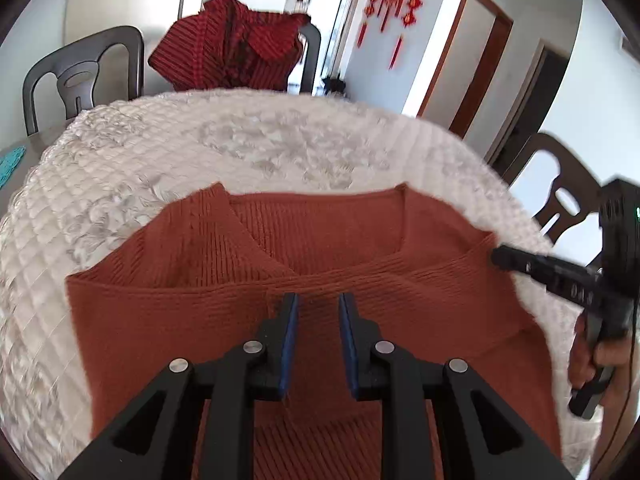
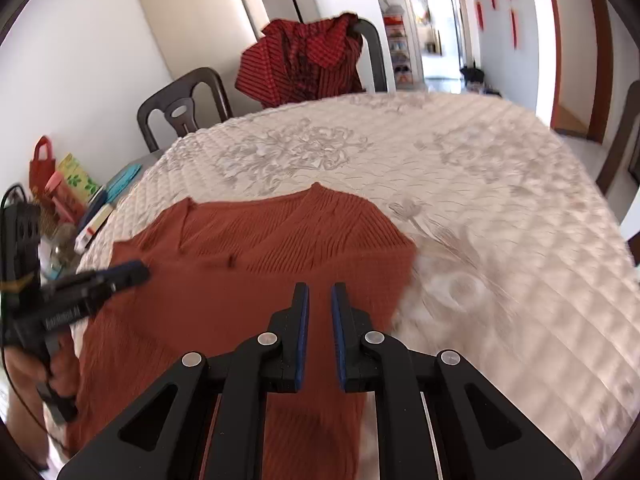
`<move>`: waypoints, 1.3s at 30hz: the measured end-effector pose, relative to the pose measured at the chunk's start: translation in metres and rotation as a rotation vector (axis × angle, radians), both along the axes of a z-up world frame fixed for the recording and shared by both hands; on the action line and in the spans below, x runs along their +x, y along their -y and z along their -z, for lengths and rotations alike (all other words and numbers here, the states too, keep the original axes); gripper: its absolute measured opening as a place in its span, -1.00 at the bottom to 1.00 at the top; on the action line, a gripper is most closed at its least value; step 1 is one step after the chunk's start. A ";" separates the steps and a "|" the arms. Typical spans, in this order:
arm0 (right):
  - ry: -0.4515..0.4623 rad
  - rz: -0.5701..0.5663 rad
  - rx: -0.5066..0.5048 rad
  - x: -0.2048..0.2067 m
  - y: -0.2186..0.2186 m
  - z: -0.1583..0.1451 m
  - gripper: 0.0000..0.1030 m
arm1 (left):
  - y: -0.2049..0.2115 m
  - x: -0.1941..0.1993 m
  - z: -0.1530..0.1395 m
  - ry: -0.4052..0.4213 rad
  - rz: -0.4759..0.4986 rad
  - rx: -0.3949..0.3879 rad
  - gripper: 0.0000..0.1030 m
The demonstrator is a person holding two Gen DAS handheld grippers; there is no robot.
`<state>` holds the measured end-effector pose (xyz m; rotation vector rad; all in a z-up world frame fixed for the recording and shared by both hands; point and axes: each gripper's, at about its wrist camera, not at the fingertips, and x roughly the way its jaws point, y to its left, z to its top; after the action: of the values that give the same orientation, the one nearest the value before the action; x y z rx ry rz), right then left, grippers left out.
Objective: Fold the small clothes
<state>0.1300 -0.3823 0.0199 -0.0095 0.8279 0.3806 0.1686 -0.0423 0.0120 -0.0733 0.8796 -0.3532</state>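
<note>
A rust-orange ribbed knit top (image 1: 224, 312) lies flat on the white quilted tablecloth (image 1: 248, 140), V-neck away from me, both sides folded in over the middle. It also shows in the right wrist view (image 2: 248, 280). My left gripper (image 1: 318, 300) hovers over the top's middle, jaws a little apart and empty. My right gripper (image 2: 320, 290) hovers over the top's right part, jaws slightly apart and empty. In the left wrist view the right gripper (image 1: 498, 256) is at the top's right edge. In the right wrist view the left gripper (image 2: 140, 270) is at its left edge.
A red striped garment (image 1: 228, 48) hangs over a dark chair beyond the table. Another dark chair (image 1: 80, 76) stands at the far left, one (image 1: 560, 184) at the right. A red bag, boxes and bottles (image 2: 68, 200) crowd the table's left edge.
</note>
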 end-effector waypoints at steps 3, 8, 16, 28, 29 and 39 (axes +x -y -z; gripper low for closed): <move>-0.044 0.076 -0.051 0.026 0.008 0.018 -0.79 | -0.004 0.003 0.004 -0.003 0.002 -0.007 -0.56; -0.046 0.087 -0.004 0.016 0.019 0.009 -0.79 | -0.012 -0.022 -0.009 0.013 0.002 -0.026 -0.56; -0.025 -0.032 -0.032 -0.049 0.005 0.007 -0.78 | -0.021 -0.048 0.005 -0.011 -0.003 -0.018 -0.56; -0.042 -0.026 0.012 -0.071 0.022 0.007 -0.76 | -0.060 -0.091 0.009 -0.036 -0.061 -0.009 -0.54; -0.052 -0.035 0.018 -0.075 0.023 0.008 -0.71 | -0.062 -0.097 0.009 -0.035 -0.064 -0.003 -0.44; -0.070 -0.073 -0.034 -0.122 0.021 0.022 -0.27 | -0.080 -0.152 0.010 0.005 -0.103 0.054 -0.37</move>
<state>0.0079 -0.4030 -0.0023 -0.0585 0.9050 0.4376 0.0168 0.0382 0.0025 -0.0672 0.8761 -0.2333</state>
